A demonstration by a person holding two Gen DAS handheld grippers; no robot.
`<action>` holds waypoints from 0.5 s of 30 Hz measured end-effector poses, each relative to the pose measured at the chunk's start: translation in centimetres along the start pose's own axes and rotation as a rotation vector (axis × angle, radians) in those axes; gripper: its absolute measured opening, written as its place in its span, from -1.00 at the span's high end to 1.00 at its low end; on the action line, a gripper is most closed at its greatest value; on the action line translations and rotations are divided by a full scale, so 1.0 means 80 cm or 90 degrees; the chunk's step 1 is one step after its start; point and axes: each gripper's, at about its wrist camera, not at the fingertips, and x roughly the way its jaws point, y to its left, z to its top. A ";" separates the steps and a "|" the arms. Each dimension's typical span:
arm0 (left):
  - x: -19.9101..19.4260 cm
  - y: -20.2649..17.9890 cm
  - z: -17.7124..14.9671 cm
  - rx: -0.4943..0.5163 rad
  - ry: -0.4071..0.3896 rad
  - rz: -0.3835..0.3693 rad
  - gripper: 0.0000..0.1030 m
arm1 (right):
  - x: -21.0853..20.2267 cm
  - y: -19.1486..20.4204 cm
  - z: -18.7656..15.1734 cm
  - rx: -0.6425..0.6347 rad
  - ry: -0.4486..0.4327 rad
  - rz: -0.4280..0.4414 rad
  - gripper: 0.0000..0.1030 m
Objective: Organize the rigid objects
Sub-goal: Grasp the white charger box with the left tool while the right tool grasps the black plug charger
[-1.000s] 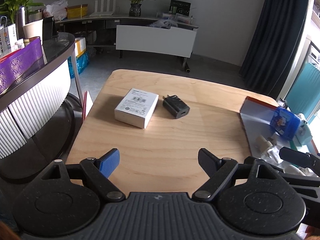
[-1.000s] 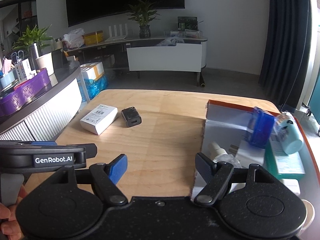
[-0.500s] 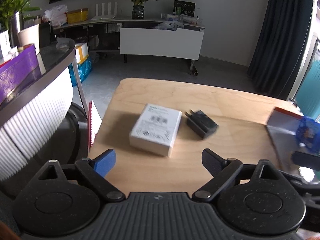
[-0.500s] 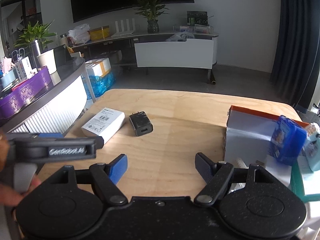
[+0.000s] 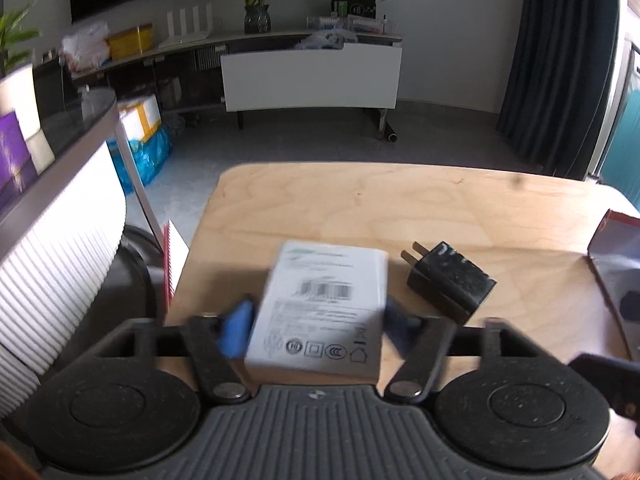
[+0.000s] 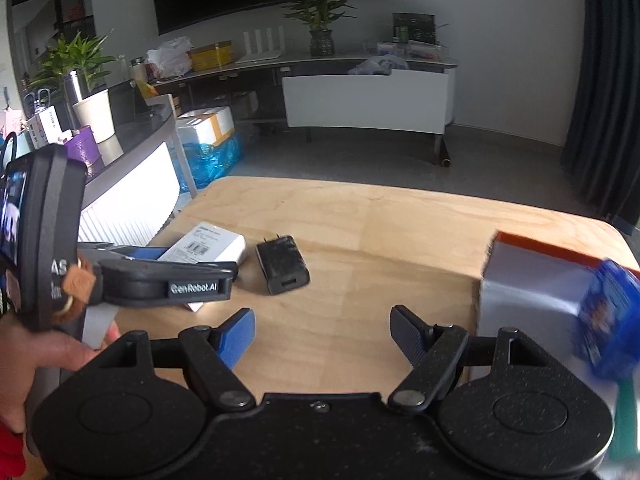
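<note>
The left tongs (image 5: pixel 316 330) are sitting at the lower centre of the left wrist view with the white box (image 5: pixel 322 308) between their fingers; the jaws have just been closing, and the blue pad (image 5: pixel 237 330) on the left and the dark pad on the right now seem to be meeting the box's long sides, though motion blur is keeping me from telling how firmly they are pressing. The box is lying flat on the wooden desk (image 5: pixel 400 208), label up, near the desk's left edge. Just to its right, close but apart, the black charger plug (image 5: pixel 450 282) is resting with its prongs pointing to the upper left. The right tongs (image 6: pixel 322 336) are standing apart and empty at the bottom of the right wrist view, above bare wood; at that frame's right edge a grey container with an orange rim (image 6: pixel 528 280) is holding a blurred blue object (image 6: pixel 608 320). The grip is looking shallow, taking only the near end of the box, so on lifting it could be pivoting downward or slipping out of the smooth pads. A skewed squeeze could also be pushing the box sideways into the charger plug or toward the desk's left edge.
</note>
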 end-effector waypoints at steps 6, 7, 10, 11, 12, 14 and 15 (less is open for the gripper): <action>-0.024 0.013 -0.001 -0.036 -0.015 0.001 -0.15 | 0.039 0.007 0.021 -0.014 0.008 0.037 -0.71; -0.029 0.016 -0.002 -0.044 -0.014 -0.001 -0.15 | 0.047 0.009 0.025 -0.016 0.011 0.042 -0.71; -0.043 0.019 -0.005 -0.049 -0.023 0.018 -0.15 | 0.073 0.015 0.034 -0.028 0.031 0.055 -0.67; -0.046 0.022 -0.006 -0.056 -0.023 0.022 -0.15 | 0.081 0.015 0.036 -0.022 0.034 0.057 -0.65; -0.048 0.025 -0.008 -0.066 -0.024 0.019 -0.15 | 0.088 0.015 0.038 -0.019 0.033 0.059 -0.64; -0.049 0.030 -0.009 -0.081 -0.025 0.017 -0.15 | 0.102 0.016 0.040 -0.020 0.049 0.067 -0.53; -0.048 0.029 -0.010 -0.079 -0.024 0.020 -0.15 | 0.108 0.017 0.040 -0.022 0.054 0.068 -0.44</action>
